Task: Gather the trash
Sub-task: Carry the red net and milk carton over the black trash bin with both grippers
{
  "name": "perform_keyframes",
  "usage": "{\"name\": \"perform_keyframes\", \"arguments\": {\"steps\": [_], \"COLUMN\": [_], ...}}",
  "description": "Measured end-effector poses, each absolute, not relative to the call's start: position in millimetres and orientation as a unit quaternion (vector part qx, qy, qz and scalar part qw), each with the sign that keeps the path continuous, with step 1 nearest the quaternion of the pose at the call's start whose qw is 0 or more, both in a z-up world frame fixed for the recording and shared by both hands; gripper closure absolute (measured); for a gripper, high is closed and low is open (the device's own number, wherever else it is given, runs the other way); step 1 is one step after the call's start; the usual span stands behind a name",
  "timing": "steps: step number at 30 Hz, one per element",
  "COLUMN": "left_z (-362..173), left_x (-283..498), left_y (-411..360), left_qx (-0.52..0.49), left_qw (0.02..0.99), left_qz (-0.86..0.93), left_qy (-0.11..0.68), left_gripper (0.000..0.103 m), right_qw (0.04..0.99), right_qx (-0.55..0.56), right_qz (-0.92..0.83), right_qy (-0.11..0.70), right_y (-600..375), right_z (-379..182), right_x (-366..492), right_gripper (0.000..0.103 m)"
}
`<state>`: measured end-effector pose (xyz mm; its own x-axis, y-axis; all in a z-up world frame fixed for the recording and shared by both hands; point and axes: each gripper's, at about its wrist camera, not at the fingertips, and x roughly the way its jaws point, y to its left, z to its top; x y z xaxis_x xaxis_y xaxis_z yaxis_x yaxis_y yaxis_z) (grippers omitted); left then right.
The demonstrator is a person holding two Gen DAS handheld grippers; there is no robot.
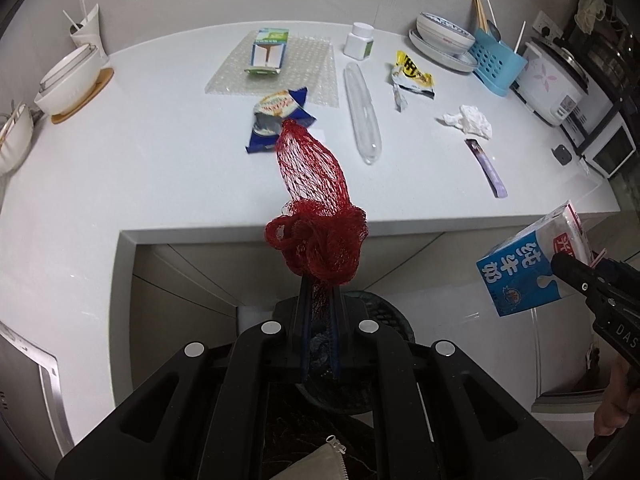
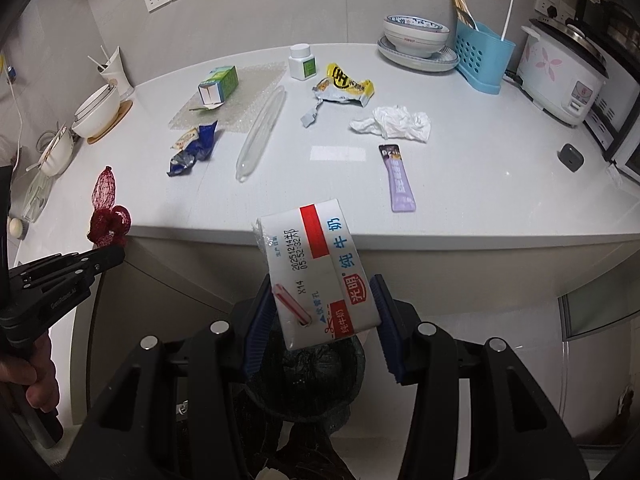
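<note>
My left gripper (image 1: pixel 320 286) is shut on a red mesh net bag (image 1: pixel 314 184), which sticks up past the white counter's (image 1: pixel 180 184) front edge. My right gripper (image 2: pixel 322 304) is shut on a white and blue milk carton (image 2: pixel 310 256), tilted, off the counter's edge. Below both grippers stands a dark round bin (image 2: pixel 358 360). On the counter lie a blue snack wrapper (image 1: pixel 280 116), a clear plastic tube (image 1: pixel 362 112), a yellow wrapper (image 1: pixel 412 74), a crumpled tissue (image 1: pixel 468 120) and a purple sachet (image 1: pixel 486 168).
A green carton (image 1: pixel 268 52) lies on bubble wrap beside a white bottle (image 1: pixel 359 40). Bowls (image 1: pixel 68 80) stand at the left. Stacked dishes (image 2: pixel 416 40), a blue utensil holder (image 2: pixel 480 58) and a rice cooker (image 2: pixel 560 80) line the back right. A person's hand holds each gripper.
</note>
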<state>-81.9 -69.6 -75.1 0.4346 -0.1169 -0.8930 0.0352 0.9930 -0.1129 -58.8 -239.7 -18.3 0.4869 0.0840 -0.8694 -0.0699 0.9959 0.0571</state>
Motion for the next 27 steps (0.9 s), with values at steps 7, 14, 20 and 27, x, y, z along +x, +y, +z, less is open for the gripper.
{"name": "perform_keyframes", "arguments": {"steps": [7,14,20,27], "left_z": [-107.2,-138.8,-168.7,-203.6], "left_x": [-90.8,-94.5,-96.0,-101.5], "left_y": [-81.9,-89.5,-97.6,-108.1], "left_qx": [-0.043,-0.056,-0.052,-0.037], "left_qw": [0.839,0.839,0.839,0.832], "left_qz": [-0.046,-0.057,-0.066,-0.080], "left_qy": [0.541,0.538,0.538,0.547], "left_gripper": [0.097,0.097,0.097,0.097], "right_qw": [0.861,0.856,0.854,0.847], "right_qx": [0.005,0.015,0.006,0.000], "right_qz": [0.035,0.037,0.039,0.046], "right_qy": [0.507,0.515,0.518,0.530], "right_y": [-252.8,-268.2,-271.7,-268.9], "right_z": [-42.4,-80.2,-109.7,-139.5], "right_x": [-70.8,-77.2,-81.8,-84.2], "right_gripper": [0.058,0.058,0.058,0.058]}}
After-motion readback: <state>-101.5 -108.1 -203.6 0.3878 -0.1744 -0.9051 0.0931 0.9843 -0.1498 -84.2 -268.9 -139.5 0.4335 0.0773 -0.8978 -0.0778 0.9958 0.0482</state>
